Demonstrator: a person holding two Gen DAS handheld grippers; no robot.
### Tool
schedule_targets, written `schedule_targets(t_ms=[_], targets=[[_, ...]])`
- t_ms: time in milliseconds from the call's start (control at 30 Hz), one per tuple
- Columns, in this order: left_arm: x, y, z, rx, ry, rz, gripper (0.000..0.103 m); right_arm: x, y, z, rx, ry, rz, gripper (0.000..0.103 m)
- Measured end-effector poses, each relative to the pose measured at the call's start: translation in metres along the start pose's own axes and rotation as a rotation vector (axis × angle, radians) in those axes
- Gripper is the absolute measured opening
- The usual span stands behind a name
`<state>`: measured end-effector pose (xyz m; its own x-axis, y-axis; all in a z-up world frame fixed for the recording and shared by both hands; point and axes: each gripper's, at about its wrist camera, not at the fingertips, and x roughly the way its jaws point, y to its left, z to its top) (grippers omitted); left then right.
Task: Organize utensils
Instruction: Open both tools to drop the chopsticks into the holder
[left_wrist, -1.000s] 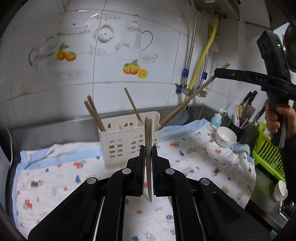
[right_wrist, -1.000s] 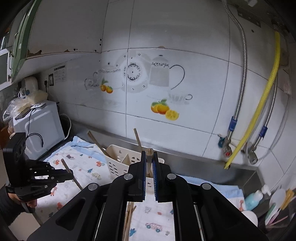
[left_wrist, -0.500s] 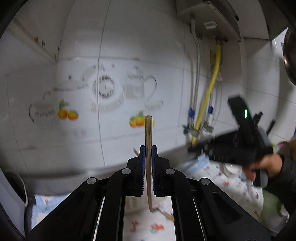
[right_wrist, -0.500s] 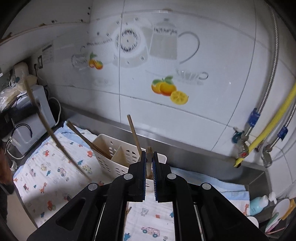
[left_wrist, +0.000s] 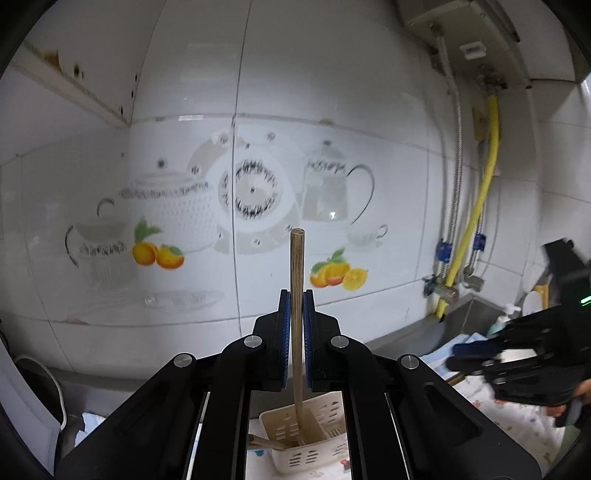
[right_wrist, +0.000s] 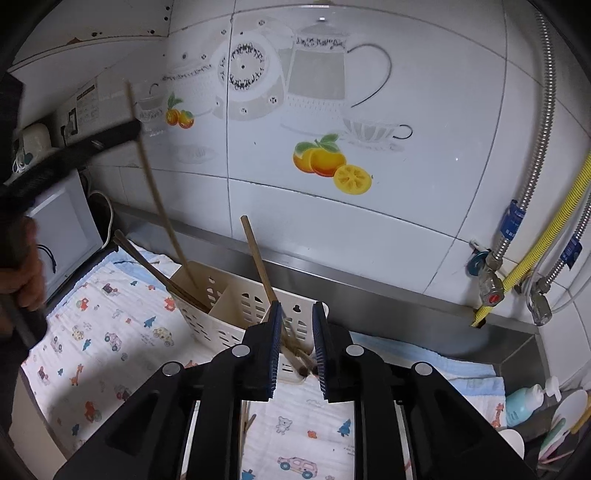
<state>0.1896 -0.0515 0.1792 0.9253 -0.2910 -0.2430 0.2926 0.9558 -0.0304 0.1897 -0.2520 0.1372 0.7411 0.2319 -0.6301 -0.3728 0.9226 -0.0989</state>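
Note:
A cream slotted utensil holder (right_wrist: 236, 314) stands on the patterned cloth by the wall, with several wooden chopsticks in it; it also shows in the left wrist view (left_wrist: 317, 439). My left gripper (left_wrist: 296, 321) is shut on a wooden chopstick (left_wrist: 296, 280), held upright with its lower end inside the holder's left compartment; the same chopstick shows in the right wrist view (right_wrist: 155, 192). My right gripper (right_wrist: 297, 343) is open and empty just above the holder's right compartment, where a chopstick (right_wrist: 295, 350) lies between its open jaws.
A patterned cloth (right_wrist: 96, 332) covers the steel counter. A white appliance (right_wrist: 62, 229) stands at the left. A yellow hose (right_wrist: 546, 243) and valves run down the tiled wall at the right. Bottle and bowls (right_wrist: 524, 406) sit at the far right.
My right gripper has opened and let go of its chopstick, which dropped into the holder. My left gripper has moved over the holder and lowered its chopstick's end into it.

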Motion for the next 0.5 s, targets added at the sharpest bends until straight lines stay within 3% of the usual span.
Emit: schedule_targets(t_ms=[200,500], targets=[[0.02,0.004,-0.02,-0.01,0.064,-0.001,0.005,-0.025,0.005,-0.016,0.001,-0.058,0.014,0.017],[0.01,-0.004,-0.018,0.003,0.061,-0.015,0.008,-0.055,0.024,-0.068,0.037,-0.093,0.072,0.018]])
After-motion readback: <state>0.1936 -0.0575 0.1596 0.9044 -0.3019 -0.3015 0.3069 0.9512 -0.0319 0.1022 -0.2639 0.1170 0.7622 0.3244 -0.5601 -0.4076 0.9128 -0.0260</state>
